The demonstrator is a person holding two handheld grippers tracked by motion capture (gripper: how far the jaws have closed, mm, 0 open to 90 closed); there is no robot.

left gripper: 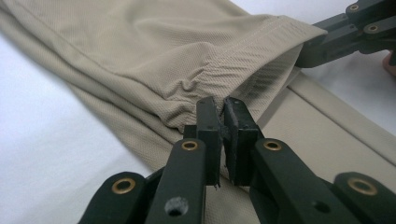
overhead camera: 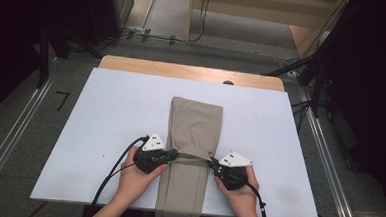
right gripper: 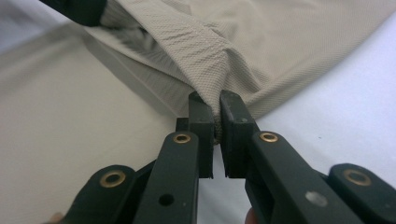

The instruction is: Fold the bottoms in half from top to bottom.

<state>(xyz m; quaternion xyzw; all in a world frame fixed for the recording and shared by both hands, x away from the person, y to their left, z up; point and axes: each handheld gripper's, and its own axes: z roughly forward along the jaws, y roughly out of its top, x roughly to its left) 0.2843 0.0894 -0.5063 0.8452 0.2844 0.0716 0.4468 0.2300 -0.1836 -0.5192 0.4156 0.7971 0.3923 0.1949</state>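
The tan cloth (overhead camera: 194,133) is lying folded in the middle of the white surface (overhead camera: 105,114), reaching down to the bottom edge of the frame. The left hand-held gripper (overhead camera: 171,155) and the right hand-held gripper (overhead camera: 212,162) are each pinching a corner of the cloth's folded-over top layer. If one is pulling harder, that thin corner could be slipping out, and the fold could be going crooked.

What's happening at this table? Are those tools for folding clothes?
A person is handling tan trousers on a white table with a handheld gripper in each hand. The left gripper and right gripper are each shut on a corner of the folded-over end of the cloth, one at each side edge. That end is doubled back over the rest of the trousers, whose near end hangs off the table's front edge. It looks like a fold in progress.
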